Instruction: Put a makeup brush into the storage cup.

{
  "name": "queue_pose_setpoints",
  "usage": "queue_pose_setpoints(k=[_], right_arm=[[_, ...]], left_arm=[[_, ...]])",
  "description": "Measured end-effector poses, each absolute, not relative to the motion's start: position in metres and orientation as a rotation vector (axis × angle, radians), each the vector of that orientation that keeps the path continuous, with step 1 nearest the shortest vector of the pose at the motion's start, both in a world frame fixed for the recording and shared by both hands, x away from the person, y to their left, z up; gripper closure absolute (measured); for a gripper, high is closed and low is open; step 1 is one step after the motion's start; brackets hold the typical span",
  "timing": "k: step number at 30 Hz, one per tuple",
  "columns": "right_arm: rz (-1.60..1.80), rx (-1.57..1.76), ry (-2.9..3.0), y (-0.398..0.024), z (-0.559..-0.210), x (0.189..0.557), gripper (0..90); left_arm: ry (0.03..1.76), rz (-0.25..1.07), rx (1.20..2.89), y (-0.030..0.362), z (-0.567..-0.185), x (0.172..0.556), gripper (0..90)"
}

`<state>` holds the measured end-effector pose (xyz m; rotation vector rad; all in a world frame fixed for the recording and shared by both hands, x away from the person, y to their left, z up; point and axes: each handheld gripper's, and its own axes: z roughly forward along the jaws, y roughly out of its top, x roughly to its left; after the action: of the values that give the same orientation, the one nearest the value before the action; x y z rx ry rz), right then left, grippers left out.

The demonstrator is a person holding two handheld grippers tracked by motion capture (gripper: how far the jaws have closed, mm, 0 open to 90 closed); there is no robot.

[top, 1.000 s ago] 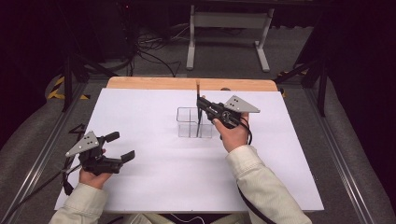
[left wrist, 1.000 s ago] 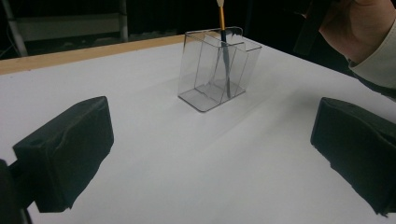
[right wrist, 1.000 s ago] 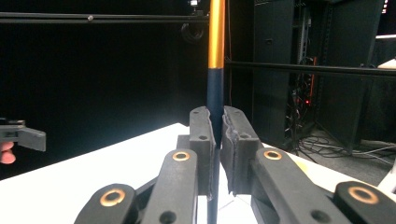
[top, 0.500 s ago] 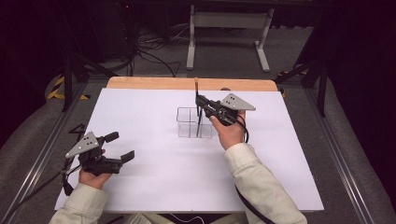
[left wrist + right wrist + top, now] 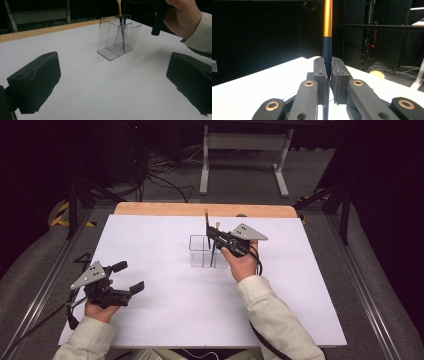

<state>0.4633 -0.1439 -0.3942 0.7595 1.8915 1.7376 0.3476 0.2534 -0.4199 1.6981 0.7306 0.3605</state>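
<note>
The brush (image 5: 207,227) stands upright in the clear holder (image 5: 202,252) in the high view, its lower end down in the holder's right part, with a second brush (image 5: 216,232) just beside it at three o'clock. The holder sits near the middle of the white table (image 5: 165,305), toward the far edge. My right gripper (image 5: 214,236) comes in from four o'clock and is clenched on the brush handle above the holder's rim. My left gripper (image 5: 131,276) rests at about eight o'clock from the holder, well apart from it, its jaws released and holding nothing. In the left gripper view, the two black pads (image 5: 35,82) stand wide apart low in the frame, and the holder (image 5: 112,37) sits at twelve o'clock with a dark handle (image 5: 123,32) inside it; my right hand (image 5: 183,15) is at two o'clock. In the right gripper view, the right gripper (image 5: 328,72) pinches the brush (image 5: 327,32), whose dark handle turns gold toward twelve o'clock.
</note>
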Motion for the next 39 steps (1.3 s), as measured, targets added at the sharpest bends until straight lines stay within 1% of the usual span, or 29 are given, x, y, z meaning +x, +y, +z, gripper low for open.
queue_pose_setpoints(k=[20, 21, 23, 26, 27, 28, 30, 31, 39], right_arm=[[1.720, 0.801, 1.960, -0.144, -0.409, 0.462, 83.4], [1.722, 0.802, 1.977, -0.144, -0.409, 0.462, 81.1], [1.757, 0.809, 1.986, -0.144, -0.408, 0.461, 67.4], [1.769, 0.777, 1.972, -0.146, -0.405, 0.454, 52.7], [1.769, 0.777, 1.972, -0.146, -0.405, 0.454, 52.7], [1.774, 0.759, 1.962, -0.148, -0.402, 0.450, 48.5], [1.775, 0.728, 1.964, -0.154, -0.397, 0.441, 44.3], [1.775, 0.728, 1.964, -0.154, -0.397, 0.441, 44.3], [1.773, 0.709, 1.953, -0.181, -0.380, 0.422, 35.9]], left_arm=[[0.726, 0.351, 1.704, 0.252, -0.420, 0.349, 0.0], [0.727, 0.351, 1.702, 0.252, -0.420, 0.349, 0.0], [0.726, 0.352, 1.699, 0.252, -0.420, 0.349, 0.0], [0.726, 0.347, 1.703, 0.252, -0.421, 0.350, 0.0], [0.726, 0.347, 1.703, 0.252, -0.421, 0.350, 0.0], [0.726, 0.349, 1.705, 0.251, -0.421, 0.350, 0.0], [0.720, 0.349, 1.702, 0.250, -0.421, 0.350, 0.0], [0.720, 0.349, 1.702, 0.250, -0.421, 0.350, 0.0], [0.714, 0.344, 1.690, 0.248, -0.421, 0.353, 0.0]])
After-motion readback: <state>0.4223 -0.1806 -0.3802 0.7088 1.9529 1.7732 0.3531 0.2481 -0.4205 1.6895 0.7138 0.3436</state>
